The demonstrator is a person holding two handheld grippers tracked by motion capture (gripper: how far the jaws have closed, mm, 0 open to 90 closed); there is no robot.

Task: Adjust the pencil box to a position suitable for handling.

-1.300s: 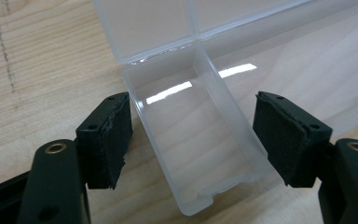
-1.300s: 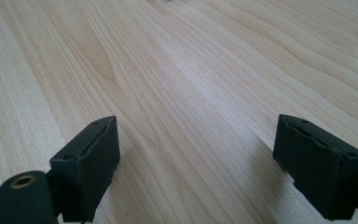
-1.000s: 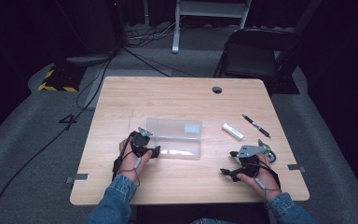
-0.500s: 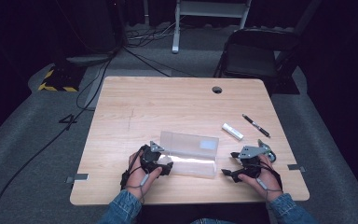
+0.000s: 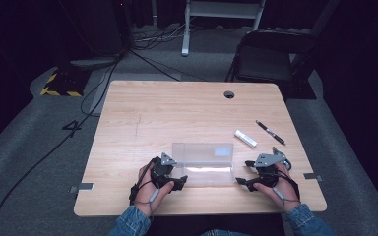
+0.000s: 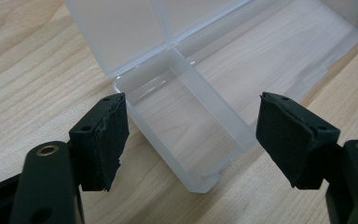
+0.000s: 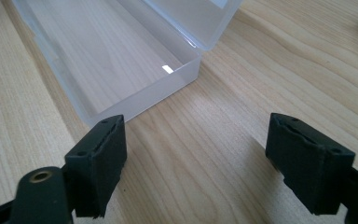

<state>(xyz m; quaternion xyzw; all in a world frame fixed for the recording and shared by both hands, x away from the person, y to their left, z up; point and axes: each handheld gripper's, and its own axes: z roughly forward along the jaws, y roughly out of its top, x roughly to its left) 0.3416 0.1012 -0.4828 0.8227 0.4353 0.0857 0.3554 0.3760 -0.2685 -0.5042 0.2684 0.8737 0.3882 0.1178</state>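
A clear plastic box (image 5: pixel 204 164) lies open on the wooden table (image 5: pixel 177 113), near its front edge, between the two grippers; its lid stands up at the back, and the tray has a small compartment at one end and a long one beside it, both with nothing inside; the plastic is frosted, thin and smooth, with straight walls and rounded corners. The left gripper (image 6: pixel 191 133) has its jaws apart around the small compartment's corner, the foam pads (image 6: pixel 107 140) not pressing on it; they have just been opening. The right gripper (image 7: pixel 193 161) is at 3 o'clock from the box, jaws apart over bare wood, and has just been closing a little. At 1 o'clock lie a white stick (image 5: pixel 245 138) and a pen (image 5: pixel 269 132); both are too small to read; the box's far end is cut off in both gripper views.
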